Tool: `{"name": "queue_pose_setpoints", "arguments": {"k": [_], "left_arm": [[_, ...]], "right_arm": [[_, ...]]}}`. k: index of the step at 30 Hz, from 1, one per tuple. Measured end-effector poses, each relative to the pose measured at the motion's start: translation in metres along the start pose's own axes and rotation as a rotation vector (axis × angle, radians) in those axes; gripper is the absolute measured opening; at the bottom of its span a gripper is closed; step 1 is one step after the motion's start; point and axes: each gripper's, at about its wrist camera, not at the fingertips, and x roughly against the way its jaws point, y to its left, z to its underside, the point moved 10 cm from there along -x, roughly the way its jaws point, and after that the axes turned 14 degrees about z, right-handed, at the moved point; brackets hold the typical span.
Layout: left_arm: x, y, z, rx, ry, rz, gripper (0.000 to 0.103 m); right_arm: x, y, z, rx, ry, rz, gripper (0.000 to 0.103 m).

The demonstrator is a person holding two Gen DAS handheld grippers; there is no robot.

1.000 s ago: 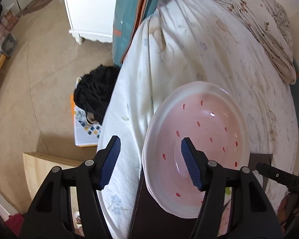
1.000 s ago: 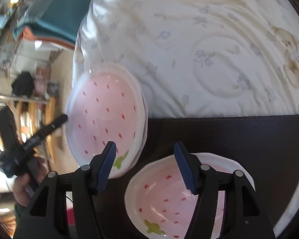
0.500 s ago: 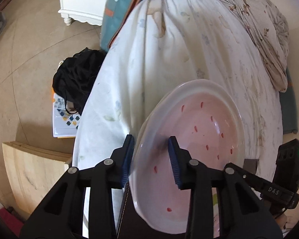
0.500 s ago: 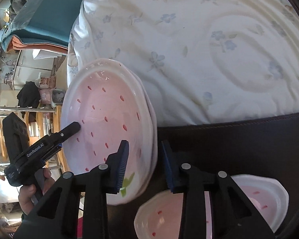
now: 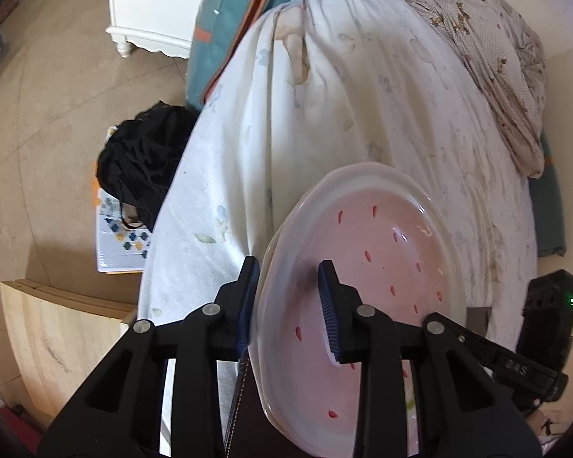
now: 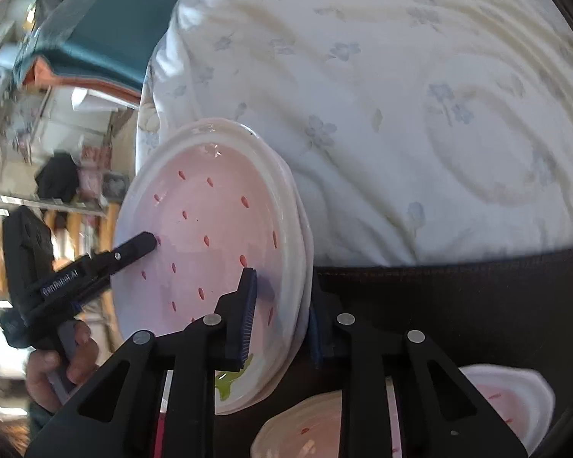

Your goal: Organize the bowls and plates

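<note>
Pink plates (image 5: pixel 382 263) — pinched at opposite rims by each hand-held gripper (image 5: pixel 288 301) (image 6: pixel 282 313).

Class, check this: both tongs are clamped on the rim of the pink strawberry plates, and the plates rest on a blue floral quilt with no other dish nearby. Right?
One slip: another dish is nearby. The right wrist view shows a pink bowl at the bottom edge. Both left tongs and right tongs do clamp the strawberry plates.

The matte black plastic left gripper (image 5: pixel 288 301) and matching right gripper (image 6: pixel 282 315) carry ribbed blue pads (image 5: pixel 329 311), silver screws, white lettering at nine o'clock, and a bare-skinned hand (image 6: pixel 59 368).
</note>
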Motion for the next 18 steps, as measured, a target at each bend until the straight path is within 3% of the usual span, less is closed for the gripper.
{"name": "queue_pose_setpoints", "arguments": {"k": [12, 18], "left_arm": [[-0.001, -0.013, 0.007, -0.015, 0.010, 0.075, 0.027], [0.005, -0.048, 0.015, -0.066, 0.008, 0.117, 0.027]], "right_arm": [[0.030, 0.006, 0.004, 0.084, -0.052, 0.034, 0.021], [0.053, -0.004, 0.014, 0.075, -0.085, 0.040, 0.021]]}}
